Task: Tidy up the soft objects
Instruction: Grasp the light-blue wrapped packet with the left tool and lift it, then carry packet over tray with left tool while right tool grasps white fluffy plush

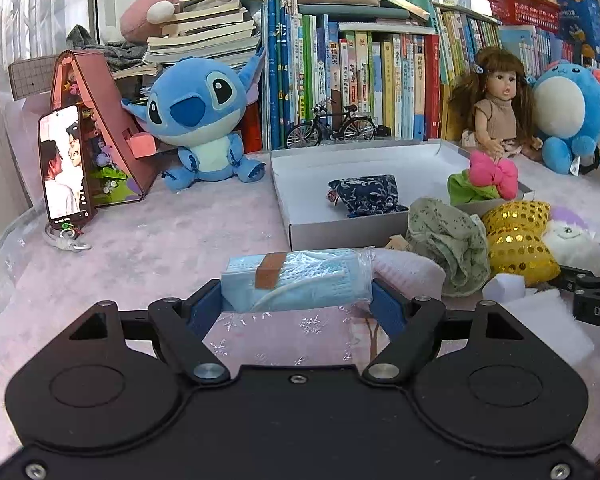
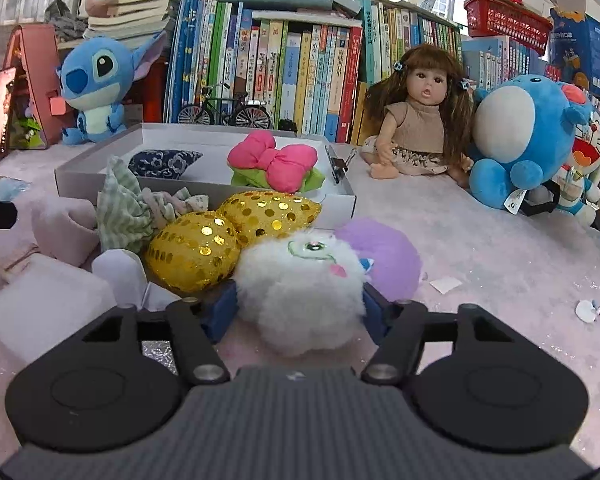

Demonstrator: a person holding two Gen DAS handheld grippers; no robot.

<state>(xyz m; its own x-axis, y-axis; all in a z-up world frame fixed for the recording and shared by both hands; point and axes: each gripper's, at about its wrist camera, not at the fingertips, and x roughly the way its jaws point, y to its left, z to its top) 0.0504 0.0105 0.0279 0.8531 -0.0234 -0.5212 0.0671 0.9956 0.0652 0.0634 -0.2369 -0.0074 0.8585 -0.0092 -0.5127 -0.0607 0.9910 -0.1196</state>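
Observation:
My left gripper [image 1: 298, 300] is shut on a plastic-wrapped pack of blue face masks [image 1: 296, 282], just in front of the white box [image 1: 340, 228]. The box holds a navy patterned pouch [image 1: 366, 194] and a pink bow with green cloth [image 1: 492, 176]. My right gripper [image 2: 298, 308] is shut on a white fluffy plush [image 2: 300, 292] with a purple back. Next to it lie a gold sequin bow [image 2: 228, 236], a green checked cloth [image 2: 126, 212] and a pale pink plush piece [image 2: 66, 228]. The gold bow [image 1: 518, 240] and green cloth [image 1: 448, 244] also show in the left wrist view.
A Stitch plush [image 1: 204, 116], a phone on a stand [image 1: 64, 164] and a pink house model [image 1: 100, 120] stand at the back left. A doll [image 2: 416, 128] and a blue round plush [image 2: 520, 140] sit at the right. Bookshelves [image 2: 280, 64] line the back. White foam blocks [image 2: 40, 304] lie at the front left.

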